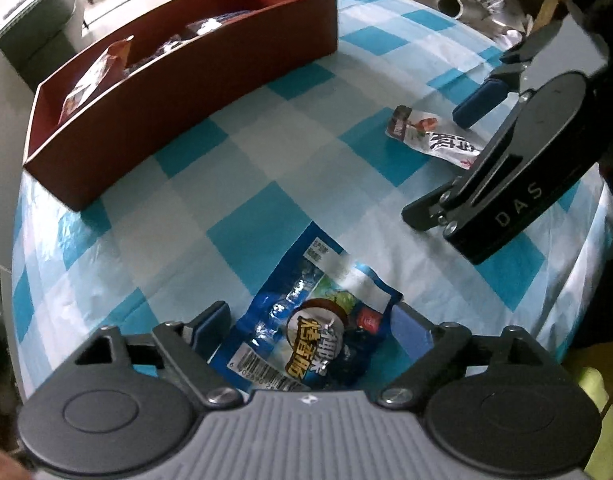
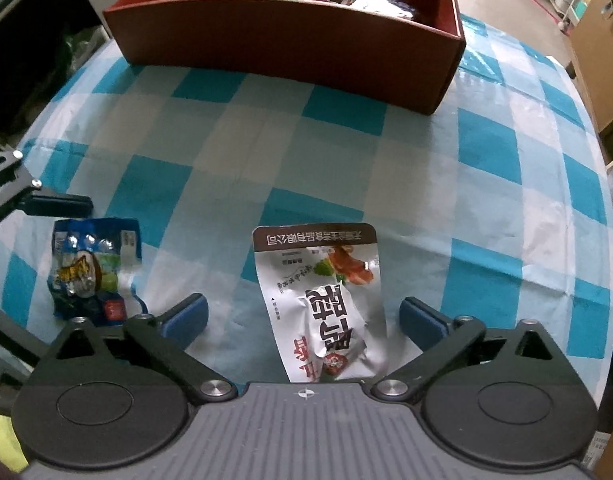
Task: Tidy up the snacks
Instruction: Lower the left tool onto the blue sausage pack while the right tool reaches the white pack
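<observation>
Between the spread fingers of the left claw (image 1: 312, 334) lies the blue packet (image 1: 310, 344); the right claw (image 2: 304, 316), equally wide, straddles the white packet (image 2: 326, 304). Lower squarely, pinch mid-packet, then carry to the red box (image 2: 290, 44).

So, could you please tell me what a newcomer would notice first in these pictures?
Probably the blue-and-white checked tablecloth, with a dark red box of snacks at its far side. Nearer, a blue snack packet lies between the open left gripper, a white packet between the open right gripper.
</observation>
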